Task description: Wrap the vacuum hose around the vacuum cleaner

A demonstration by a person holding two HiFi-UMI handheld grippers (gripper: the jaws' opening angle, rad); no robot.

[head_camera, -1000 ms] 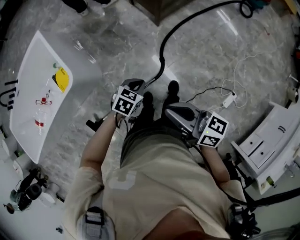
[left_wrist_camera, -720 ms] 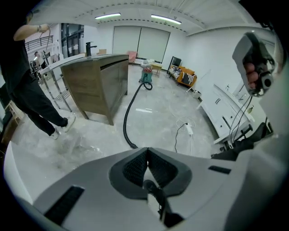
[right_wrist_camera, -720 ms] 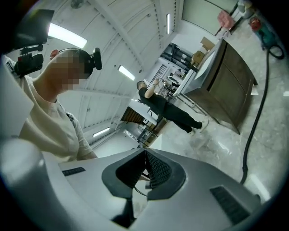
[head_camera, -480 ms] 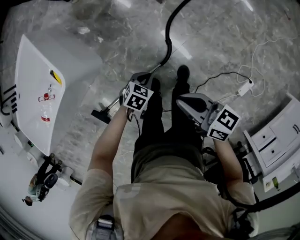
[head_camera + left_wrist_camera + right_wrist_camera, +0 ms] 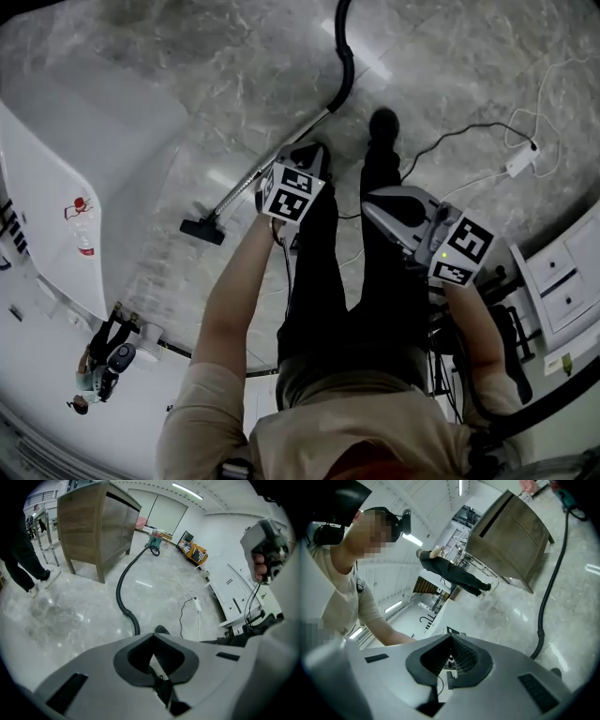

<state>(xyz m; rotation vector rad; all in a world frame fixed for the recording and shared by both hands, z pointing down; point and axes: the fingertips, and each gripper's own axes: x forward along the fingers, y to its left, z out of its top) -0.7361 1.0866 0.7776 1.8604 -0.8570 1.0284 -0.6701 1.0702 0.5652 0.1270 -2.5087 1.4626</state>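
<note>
The left gripper (image 5: 153, 634) and the right gripper (image 5: 451, 637) both have their jaws pressed together with nothing between them. Both are held side by side above the person's legs. Just ahead of the left gripper, the black vacuum hose (image 5: 345, 66) lies on the marble floor (image 5: 450, 56), joined to a silver wand (image 5: 239, 192) with its floor head (image 5: 202, 230) off to the left, while the hose's far end curves away towards a wooden cabinet (image 5: 93, 522).

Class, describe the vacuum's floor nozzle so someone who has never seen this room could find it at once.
Start at the white table at the head view's left; the floor nozzle lies on the marble floor beside it. It caps a slim silver wand leading up to the black hose, and unlike the thin cables nearby it is a short flat black bar.
</note>
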